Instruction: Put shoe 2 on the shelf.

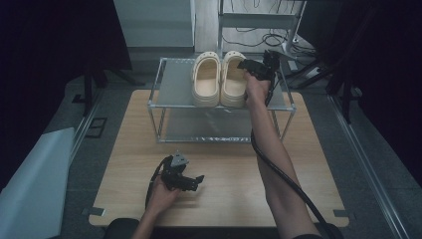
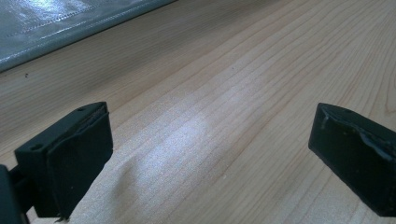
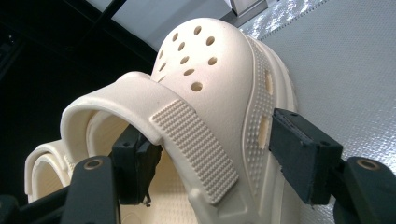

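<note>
Two cream clogs stand side by side, toes away from me, on the top shelf [image 1: 174, 84] of a metal rack. My right gripper [image 1: 247, 68] reaches over the right clog [image 1: 232, 82] from the right. In the right gripper view its jaws straddle that clog's [image 3: 210, 79] outer side wall by the heel strap, one pad inside, one pressed on the outside; the gripper [image 3: 210, 140] is shut on it. The left clog [image 1: 206, 79] [image 3: 42, 163] stands free beside it. My left gripper [image 1: 198, 180] [image 2: 210, 154] rests open on the wooden table [image 1: 224, 164], nothing between its fingers.
The rack has a lower grey shelf [image 1: 209, 127] [image 2: 46, 23] and thin metal legs near the table's far edge. The right gripper's black cable [image 1: 278, 169] trails along the forearm. Dark stands and cables lie on the floor beyond the table.
</note>
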Demonstrator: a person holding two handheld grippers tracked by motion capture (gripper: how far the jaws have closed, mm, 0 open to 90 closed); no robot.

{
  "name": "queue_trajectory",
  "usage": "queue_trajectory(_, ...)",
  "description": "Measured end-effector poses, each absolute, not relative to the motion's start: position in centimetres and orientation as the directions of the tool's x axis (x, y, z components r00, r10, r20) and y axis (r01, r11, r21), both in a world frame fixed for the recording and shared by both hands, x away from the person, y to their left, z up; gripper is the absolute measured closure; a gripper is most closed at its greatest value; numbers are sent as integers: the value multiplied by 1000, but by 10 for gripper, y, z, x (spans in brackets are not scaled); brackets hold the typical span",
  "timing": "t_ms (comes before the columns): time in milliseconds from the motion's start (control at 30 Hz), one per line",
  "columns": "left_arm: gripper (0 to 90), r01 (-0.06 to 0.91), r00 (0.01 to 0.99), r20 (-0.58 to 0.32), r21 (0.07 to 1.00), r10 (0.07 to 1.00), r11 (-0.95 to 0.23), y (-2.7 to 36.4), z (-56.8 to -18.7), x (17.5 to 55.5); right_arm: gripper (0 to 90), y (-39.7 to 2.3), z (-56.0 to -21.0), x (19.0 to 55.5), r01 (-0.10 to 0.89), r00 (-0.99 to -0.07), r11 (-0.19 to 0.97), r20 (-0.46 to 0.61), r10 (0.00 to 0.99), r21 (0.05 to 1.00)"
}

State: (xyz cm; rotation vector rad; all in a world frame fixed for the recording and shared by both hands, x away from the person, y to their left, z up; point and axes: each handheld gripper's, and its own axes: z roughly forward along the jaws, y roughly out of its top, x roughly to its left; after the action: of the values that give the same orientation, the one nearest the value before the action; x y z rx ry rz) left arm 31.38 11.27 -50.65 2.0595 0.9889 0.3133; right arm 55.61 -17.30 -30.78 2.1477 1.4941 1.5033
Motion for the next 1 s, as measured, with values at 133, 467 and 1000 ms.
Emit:
queue_trajectory(133, 1, 539, 661, -123, 764, 740, -354, 114, -506, 314, 306, -170, -308, 556, 632, 12, -506, 646, 764, 587)
queue_trajectory(467, 0, 539, 662, -129, 766, 738, -351, 115, -505, 314, 212, -185, -314, 553, 686, -88, -465, 698, 711, 559)
queue_trajectory(1000, 0, 537, 671, -120, 760, 732, -367, 111, -506, 314, 183, -208, -311, 529, 714, -256, -354, 695, 672, 605)
